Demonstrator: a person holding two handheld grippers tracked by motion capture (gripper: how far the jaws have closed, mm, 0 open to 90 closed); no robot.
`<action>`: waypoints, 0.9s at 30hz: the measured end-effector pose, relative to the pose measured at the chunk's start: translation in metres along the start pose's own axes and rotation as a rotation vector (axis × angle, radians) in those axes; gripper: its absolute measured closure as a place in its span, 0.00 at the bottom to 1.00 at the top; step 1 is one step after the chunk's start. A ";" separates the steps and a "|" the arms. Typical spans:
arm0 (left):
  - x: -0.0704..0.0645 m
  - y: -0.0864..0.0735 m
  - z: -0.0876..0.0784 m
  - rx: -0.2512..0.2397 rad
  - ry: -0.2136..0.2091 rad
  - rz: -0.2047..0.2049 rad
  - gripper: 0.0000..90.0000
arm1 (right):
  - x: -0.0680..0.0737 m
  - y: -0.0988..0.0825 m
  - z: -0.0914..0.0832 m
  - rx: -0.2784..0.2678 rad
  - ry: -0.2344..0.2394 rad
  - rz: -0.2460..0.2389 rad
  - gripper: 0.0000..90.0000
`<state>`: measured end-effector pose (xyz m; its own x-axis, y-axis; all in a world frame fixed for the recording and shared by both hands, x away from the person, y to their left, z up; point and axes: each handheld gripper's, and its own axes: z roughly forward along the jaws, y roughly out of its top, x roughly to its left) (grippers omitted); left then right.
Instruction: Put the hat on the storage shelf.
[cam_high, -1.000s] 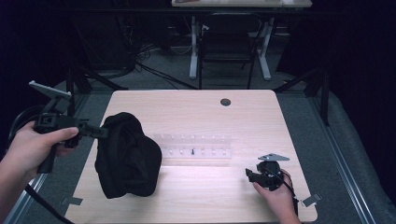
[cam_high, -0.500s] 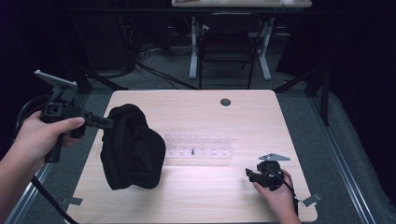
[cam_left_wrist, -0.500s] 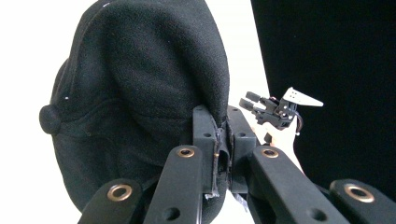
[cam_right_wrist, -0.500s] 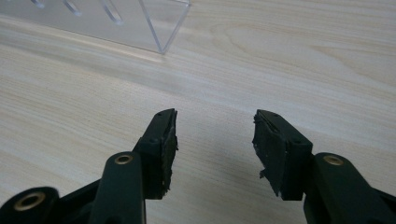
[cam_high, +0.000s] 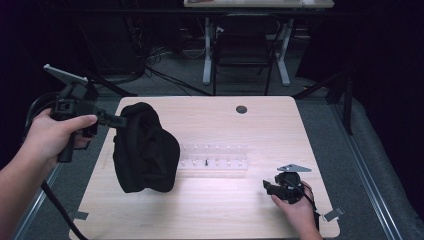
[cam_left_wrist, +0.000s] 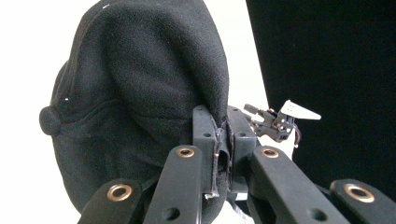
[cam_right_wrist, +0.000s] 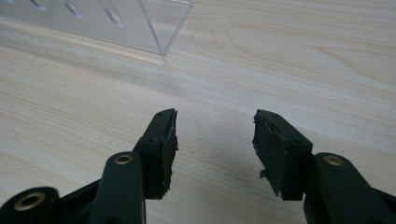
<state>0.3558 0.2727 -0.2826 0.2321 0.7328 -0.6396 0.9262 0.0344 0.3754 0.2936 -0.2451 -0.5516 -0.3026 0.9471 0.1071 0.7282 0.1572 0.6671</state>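
A black cap (cam_high: 145, 150) hangs by its edge from my left gripper (cam_high: 119, 120), which is shut on the fabric and held above the table's left side. Up close in the left gripper view, the cap (cam_left_wrist: 140, 93) bulges over the jaws, and the left gripper (cam_left_wrist: 223, 140) pinches its rim between both pads. My right gripper (cam_high: 266, 186) rests low on the wooden table (cam_high: 225, 215) at the front right. It stands open in the right gripper view, where the gripper (cam_right_wrist: 215, 140) has bare wood between its fingers.
A clear plastic rack (cam_high: 214, 156) with small pegs lies across the table's middle, its corner (cam_right_wrist: 159, 23) just ahead of the right jaws. A dark round hole (cam_high: 241, 109) marks the far edge. Beyond the table stand cables and metal legs on a dark floor.
My left gripper has carried the cap up and to the right; the cap now hangs with its lower part still near the table. The right hand has kept still.
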 end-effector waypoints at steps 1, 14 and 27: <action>-0.001 0.001 0.001 -0.007 0.004 -0.005 0.95 | 0.000 0.000 0.000 0.000 -0.001 -0.002 0.54; -0.014 0.021 0.007 -0.036 0.003 0.007 0.95 | -0.002 0.000 0.000 0.001 0.007 0.008 0.54; -0.033 0.037 0.027 -0.037 -0.021 0.014 0.95 | -0.003 0.001 -0.001 -0.001 0.008 0.007 0.54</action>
<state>0.3907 0.2317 -0.2661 0.2515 0.7189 -0.6480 0.9113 0.0496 0.4088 0.2946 -0.2476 -0.5509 -0.3027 0.9458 0.1176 0.7294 0.1505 0.6673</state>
